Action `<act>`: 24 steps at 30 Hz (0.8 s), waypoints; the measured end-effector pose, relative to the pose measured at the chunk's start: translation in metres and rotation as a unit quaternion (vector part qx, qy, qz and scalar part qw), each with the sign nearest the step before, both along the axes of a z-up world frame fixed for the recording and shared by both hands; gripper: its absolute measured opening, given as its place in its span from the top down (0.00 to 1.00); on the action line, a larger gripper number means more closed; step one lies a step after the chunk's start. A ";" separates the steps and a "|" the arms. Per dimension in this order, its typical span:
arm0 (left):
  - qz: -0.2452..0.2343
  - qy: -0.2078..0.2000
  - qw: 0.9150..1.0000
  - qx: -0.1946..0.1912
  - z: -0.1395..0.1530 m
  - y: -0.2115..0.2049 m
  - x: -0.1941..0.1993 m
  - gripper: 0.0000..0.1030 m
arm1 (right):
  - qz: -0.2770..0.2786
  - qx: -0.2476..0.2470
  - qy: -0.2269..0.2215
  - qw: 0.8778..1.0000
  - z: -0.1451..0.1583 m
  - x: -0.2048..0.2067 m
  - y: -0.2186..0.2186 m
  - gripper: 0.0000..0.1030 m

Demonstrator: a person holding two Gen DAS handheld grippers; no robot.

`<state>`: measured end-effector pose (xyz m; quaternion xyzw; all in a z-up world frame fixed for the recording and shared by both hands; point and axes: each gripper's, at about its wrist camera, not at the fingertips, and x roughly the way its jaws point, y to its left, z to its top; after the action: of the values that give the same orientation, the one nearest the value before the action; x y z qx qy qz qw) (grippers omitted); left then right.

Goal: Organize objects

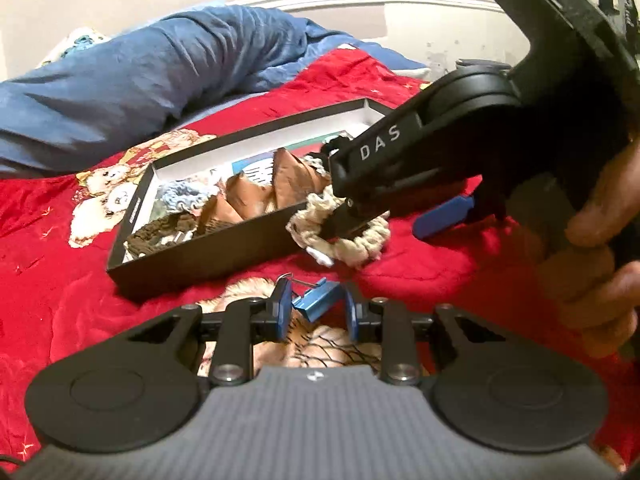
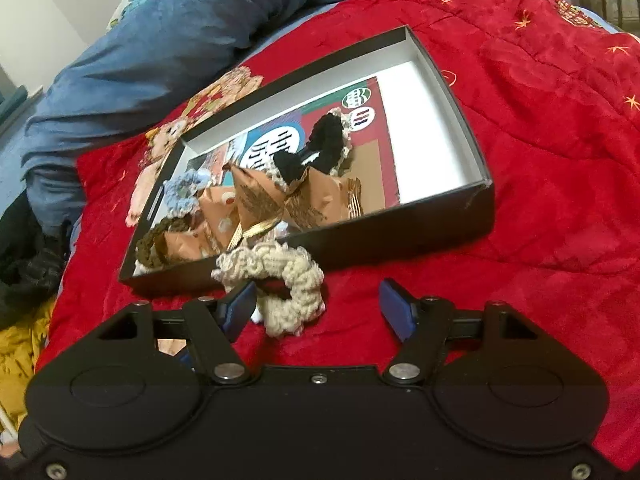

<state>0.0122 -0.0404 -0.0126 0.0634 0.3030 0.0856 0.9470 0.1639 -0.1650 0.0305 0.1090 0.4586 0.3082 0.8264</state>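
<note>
One big red blanket (image 2: 540, 128) with teddy bear pics covers the bed, w/ a blue blanket (image 2: 160, 52) bunched up at the far side. A black box (image 2: 400, 240) w/ white inside walls sits on the red one. It holds lots of small stuff: brown paper packets (image 2: 256, 196) w/ gold bits, a black scrunchie (image 2: 320, 148) near the middle, a light blue scrunchie (image 2: 182, 186) by the left wall, and a dark brown scrunchie (image 2: 154, 246) in the near left corner.

A cream scrunchie (image 2: 288, 284) lies on the red blanket, outside the box and touching its near wall. The right gripper (image 2: 320, 308) is down at it w/ jaws spread wide. Its left finger pokes into the scrunchie's hole, its right finger is off to the side, touching nothing. The left cam shows the same gripper (image 1: 356, 216) from the side, tip down in the cream scrunchie (image 1: 340, 236), w/ a hand (image 1: 592, 256) on its handle.

The left gripper (image 1: 316, 312) is low over the blanket, near the box's front wall. Its jaws are close together, w/ a small blue clip (image 1: 316, 302) between the blue pads. The left pad seems to touch the clip; can't tell if the right one does.
</note>
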 end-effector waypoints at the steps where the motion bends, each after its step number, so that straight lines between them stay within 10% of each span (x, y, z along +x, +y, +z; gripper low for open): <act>1: 0.006 0.002 1.000 -0.003 0.000 0.002 0.002 0.70 | -0.001 -0.004 -0.002 1.000 0.000 0.001 0.004 0.31; 16: 0.119 0.014 0.993 -0.003 0.004 0.044 0.011 0.70 | 0.051 -0.033 -0.032 0.998 0.001 -0.009 0.035 0.14; 24: 0.125 0.013 0.992 -0.015 0.004 0.050 0.015 0.70 | 0.011 0.039 0.022 0.999 -0.002 0.006 0.010 0.33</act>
<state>0.0267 0.0097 -0.0085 0.0116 0.3225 0.1982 0.9255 0.1702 -0.1549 0.0282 0.1429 0.4651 0.3330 0.8077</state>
